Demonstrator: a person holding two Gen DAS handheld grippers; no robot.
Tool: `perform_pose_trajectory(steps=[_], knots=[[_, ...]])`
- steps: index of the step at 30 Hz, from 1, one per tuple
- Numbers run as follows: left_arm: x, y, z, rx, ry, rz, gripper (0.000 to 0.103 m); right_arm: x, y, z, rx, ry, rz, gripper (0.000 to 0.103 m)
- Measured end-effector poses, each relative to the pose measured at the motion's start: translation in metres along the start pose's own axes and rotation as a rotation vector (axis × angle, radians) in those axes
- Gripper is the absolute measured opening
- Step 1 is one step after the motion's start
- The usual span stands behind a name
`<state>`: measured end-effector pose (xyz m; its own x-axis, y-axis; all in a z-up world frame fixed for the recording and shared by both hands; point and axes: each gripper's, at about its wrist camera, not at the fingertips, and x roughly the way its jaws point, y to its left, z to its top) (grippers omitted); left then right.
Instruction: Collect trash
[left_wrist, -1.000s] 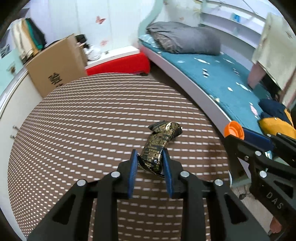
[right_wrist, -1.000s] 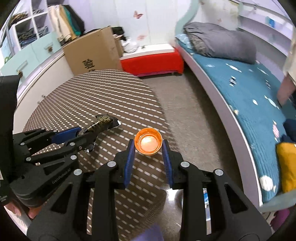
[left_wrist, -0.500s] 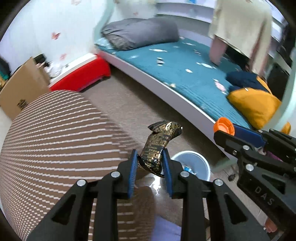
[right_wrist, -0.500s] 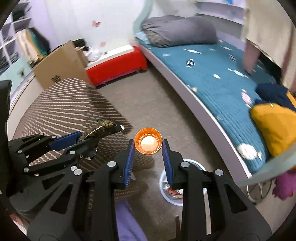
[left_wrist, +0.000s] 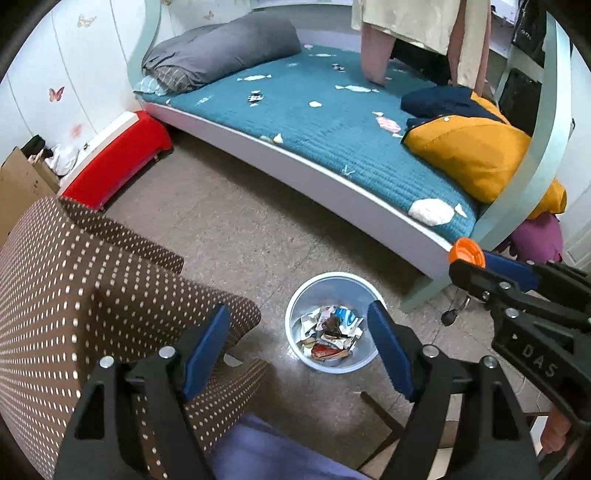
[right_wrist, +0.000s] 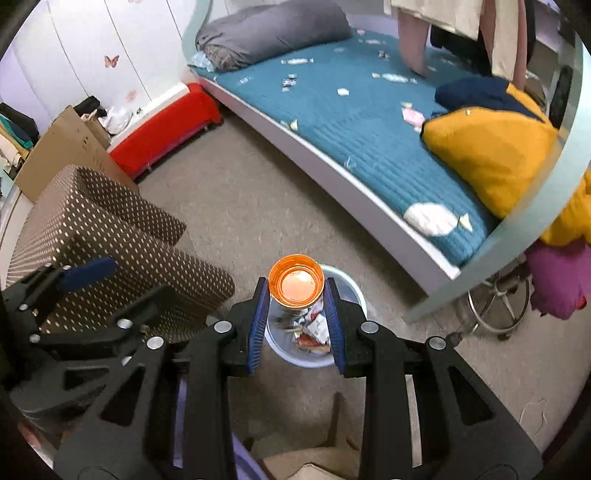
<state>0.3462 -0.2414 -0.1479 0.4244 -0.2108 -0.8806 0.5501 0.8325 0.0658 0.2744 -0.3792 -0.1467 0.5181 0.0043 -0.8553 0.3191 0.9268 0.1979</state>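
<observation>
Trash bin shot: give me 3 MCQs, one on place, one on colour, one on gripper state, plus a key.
1. Where is the bin?
A. on the bed
B. on the floor between the bed and the dotted table
C. on the red bench

2. What colour is the cap in the right gripper?
A. orange
B. green
C. white

3. How is the left gripper?
A. shut on a wrapper
B. shut on the cap
C. open, holding nothing

Key: 1 B, it stands on the floor beside the bed and table. 2 A, the cap glows orange. 3 C, the blue pads are wide apart with only the bin showing between them.
</observation>
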Motion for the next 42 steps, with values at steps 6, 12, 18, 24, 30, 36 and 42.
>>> perform_pose_trajectory(steps=[6, 12, 18, 24, 30, 36, 42], knots=[[-0.026, 0.016, -0.021, -0.05, -0.032, 0.055, 0.076, -0.014, 0.003, -0.017, -0.002, -0.042, 0.012, 0.066], [-0.094, 0.011, -0.06, -0.099, -0.189, 0.082, 0.079, -0.066, 0.014, -0.05, -0.066, -0.161, 0.066, 0.069], [-0.159, 0.001, -0.107, -0.155, -0.334, 0.125, 0.082, -0.131, 0.023, -0.088, -0.115, -0.321, 0.139, 0.071], [-0.21, -0.014, -0.152, -0.213, -0.457, 0.203, 0.084, -0.187, 0.033, -0.133, -0.18, -0.475, 0.185, 0.074], [-0.246, -0.023, -0.194, -0.312, -0.545, 0.302, 0.085, -0.216, 0.046, -0.162, -0.245, -0.572, 0.223, 0.074], [-0.261, -0.027, -0.212, -0.349, -0.573, 0.321, 0.084, -0.231, 0.05, -0.178, -0.281, -0.612, 0.251, 0.074], [-0.266, -0.037, -0.22, -0.347, -0.592, 0.334, 0.085, -0.236, 0.042, -0.184, -0.279, -0.634, 0.262, 0.074]])
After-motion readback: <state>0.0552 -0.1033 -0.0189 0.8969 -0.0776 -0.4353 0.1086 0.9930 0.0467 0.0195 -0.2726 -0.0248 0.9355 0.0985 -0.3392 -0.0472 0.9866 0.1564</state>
